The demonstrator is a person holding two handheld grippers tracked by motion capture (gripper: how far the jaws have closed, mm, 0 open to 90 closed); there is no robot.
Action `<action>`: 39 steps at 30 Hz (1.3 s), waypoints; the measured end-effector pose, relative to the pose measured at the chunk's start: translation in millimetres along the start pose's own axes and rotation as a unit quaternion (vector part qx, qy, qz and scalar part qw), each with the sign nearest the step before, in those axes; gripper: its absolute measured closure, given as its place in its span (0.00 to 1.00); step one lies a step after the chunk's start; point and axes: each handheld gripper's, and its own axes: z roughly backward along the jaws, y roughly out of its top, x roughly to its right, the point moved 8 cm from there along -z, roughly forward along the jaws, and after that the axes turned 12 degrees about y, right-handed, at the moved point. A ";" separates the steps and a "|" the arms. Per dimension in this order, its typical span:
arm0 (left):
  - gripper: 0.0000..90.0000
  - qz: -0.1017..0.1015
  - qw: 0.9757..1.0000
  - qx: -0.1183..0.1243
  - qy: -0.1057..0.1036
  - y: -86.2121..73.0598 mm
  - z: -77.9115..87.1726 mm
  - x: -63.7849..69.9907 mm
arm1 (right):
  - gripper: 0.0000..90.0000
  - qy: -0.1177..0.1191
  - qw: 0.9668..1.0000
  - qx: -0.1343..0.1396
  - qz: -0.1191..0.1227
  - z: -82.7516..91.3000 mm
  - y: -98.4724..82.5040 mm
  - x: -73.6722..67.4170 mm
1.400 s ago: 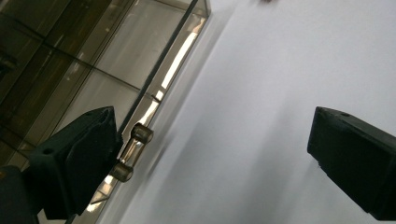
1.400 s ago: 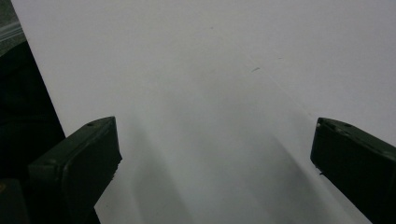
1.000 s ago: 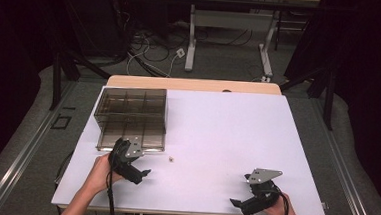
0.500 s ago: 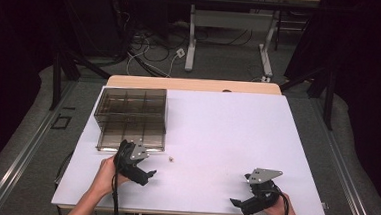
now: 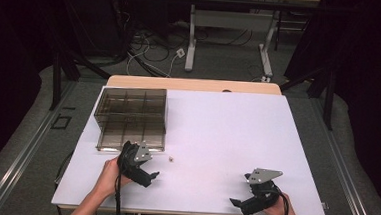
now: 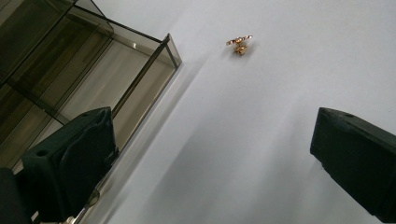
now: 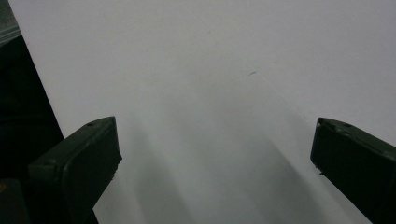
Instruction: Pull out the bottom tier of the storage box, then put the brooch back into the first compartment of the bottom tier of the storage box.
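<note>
Two grippers sit low in the high view, both with jaws wide apart and empty. One tiny gold piece (image 6: pixel 239 44) lies near the upper middle, just beside the clear divided box (image 5: pixel 131 118). The left gripper (image 5: pixel 146 176) could bump it and flick it away.

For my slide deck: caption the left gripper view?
Open hand-held gripper facing a small gold piece beside a smoky clear organizer box.
</note>
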 end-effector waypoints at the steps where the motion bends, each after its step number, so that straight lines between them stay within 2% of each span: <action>1: 0.00 -0.001 1.000 -0.002 -0.001 -0.1 -0.2 0.7 | 0.01 0.001 1.000 0.000 0.001 0.1 0.0 0.0; 14: 0.00 -0.011 1.000 -0.006 -0.003 3.7 -6.4 9.9 | 0.01 0.001 1.000 -0.001 0.003 -0.1 0.3 -0.4; 25: 0.00 0.007 1.000 0.011 0.000 9.7 -8.0 12.7 | 0.01 -0.001 1.000 -0.001 -0.001 0.1 -0.1 0.3; 31: 0.00 0.009 1.000 0.023 0.009 14.4 -10.0 15.3 | 0.01 0.003 1.000 -0.001 0.000 0.7 0.0 0.3; 39: 0.00 0.011 0.999 0.031 0.008 19.6 -10.7 19.2 | 0.01 0.002 1.000 -0.001 -0.003 -0.3 0.0 0.2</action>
